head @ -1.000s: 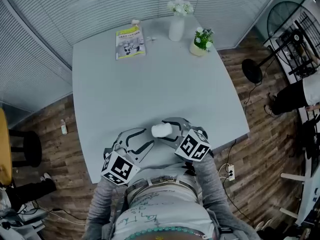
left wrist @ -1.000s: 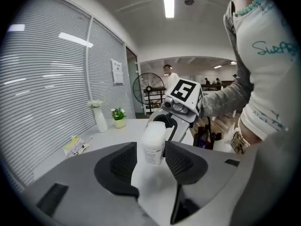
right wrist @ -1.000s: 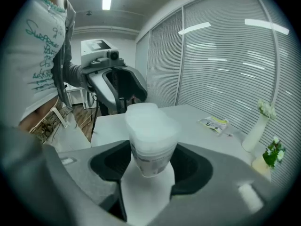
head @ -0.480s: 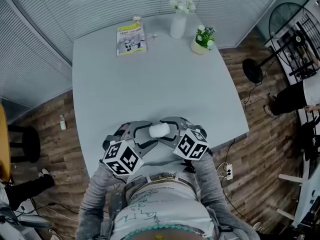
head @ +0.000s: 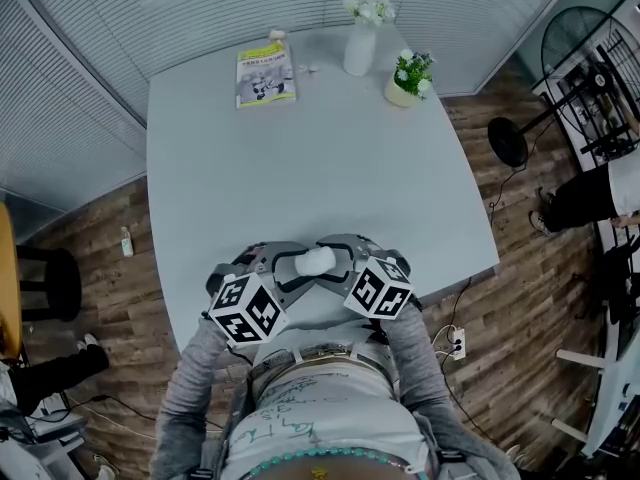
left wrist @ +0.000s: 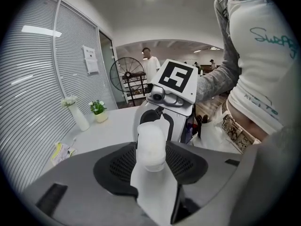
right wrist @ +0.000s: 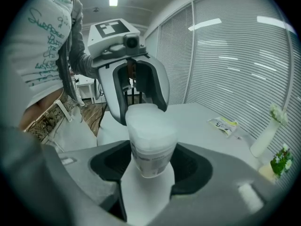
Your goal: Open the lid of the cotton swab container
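Observation:
The cotton swab container [head: 315,260], a white translucent tub with a printed label [right wrist: 150,142], is held on its side above the near edge of the table [head: 300,168]. My right gripper [head: 333,258] is shut on its body [right wrist: 150,166]. From the opposite side my left gripper [head: 302,264] reaches over the other end, the lid end [left wrist: 150,145]. Its jaws are closing, and both black pads [left wrist: 117,166] lie against the tub's sides. The two grippers face each other. The right marker cube [left wrist: 176,79] shows in the left gripper view, and the left one [right wrist: 113,29] in the right gripper view.
At the table's far edge lie a yellow-green booklet [head: 265,73], a white vase of flowers [head: 361,48] and a small potted plant [head: 405,80]. A fan stand [head: 510,138] and a person [head: 590,193] are on the floor at right, and a dark stool [head: 50,293] at left.
My left gripper has moved right from beside the container to its free end, and its jaws have come around it. The right gripper and container have stayed nearly still.

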`<state>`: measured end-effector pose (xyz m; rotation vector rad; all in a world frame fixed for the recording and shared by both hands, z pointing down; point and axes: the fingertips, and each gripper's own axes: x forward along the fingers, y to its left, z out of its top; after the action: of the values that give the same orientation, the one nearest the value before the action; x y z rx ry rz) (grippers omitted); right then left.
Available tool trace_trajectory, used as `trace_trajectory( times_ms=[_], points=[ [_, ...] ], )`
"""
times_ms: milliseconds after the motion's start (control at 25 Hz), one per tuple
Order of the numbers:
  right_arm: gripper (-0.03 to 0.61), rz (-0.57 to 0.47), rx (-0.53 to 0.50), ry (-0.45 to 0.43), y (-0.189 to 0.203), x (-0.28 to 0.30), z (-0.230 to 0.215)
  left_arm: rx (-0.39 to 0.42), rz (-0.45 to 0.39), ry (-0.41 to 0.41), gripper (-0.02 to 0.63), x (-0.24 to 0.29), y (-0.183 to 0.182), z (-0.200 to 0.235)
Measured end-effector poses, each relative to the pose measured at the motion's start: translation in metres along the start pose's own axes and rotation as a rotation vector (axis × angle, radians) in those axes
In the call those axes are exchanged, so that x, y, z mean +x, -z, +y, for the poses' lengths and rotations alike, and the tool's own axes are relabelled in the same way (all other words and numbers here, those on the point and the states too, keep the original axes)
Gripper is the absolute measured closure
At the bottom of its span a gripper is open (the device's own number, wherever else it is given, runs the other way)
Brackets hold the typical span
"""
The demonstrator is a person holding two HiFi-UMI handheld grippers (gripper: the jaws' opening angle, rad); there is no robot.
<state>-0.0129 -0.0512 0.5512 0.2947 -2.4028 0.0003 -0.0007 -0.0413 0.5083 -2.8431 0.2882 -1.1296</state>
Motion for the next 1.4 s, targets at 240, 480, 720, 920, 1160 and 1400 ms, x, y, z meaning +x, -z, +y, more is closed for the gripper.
trace_trajectory(
  times_ms=[240,480,720,920,1160,1400],
  points=[
    [0.324,0.001,-0.013,-0.011,-0.001,-0.001,0.004,-0.044,0.012,0.024,0.426,-0.002,0.002,-0.003],
    [0.325,-0.004,-0.041,-0.017,-0.002,-0.001,0.006,-0.107,0.013,0.078,0.428,-0.005,0.004,-0.004],
    [0.325,0.004,-0.075,-0.013,-0.002,0.001,0.007,-0.224,-0.042,0.152,0.43,-0.011,-0.001,-0.002],
    [0.325,-0.011,-0.061,-0.014,-0.003,0.001,0.008,-0.216,-0.066,0.152,0.428,-0.012,-0.005,-0.001],
    [0.325,-0.033,-0.029,0.004,-0.006,-0.001,0.002,-0.202,-0.107,0.087,0.423,-0.016,-0.006,0.007],
    [0.325,-0.043,-0.011,0.011,-0.01,-0.002,-0.001,-0.197,-0.147,0.047,0.423,-0.02,-0.014,0.012]
  ],
)
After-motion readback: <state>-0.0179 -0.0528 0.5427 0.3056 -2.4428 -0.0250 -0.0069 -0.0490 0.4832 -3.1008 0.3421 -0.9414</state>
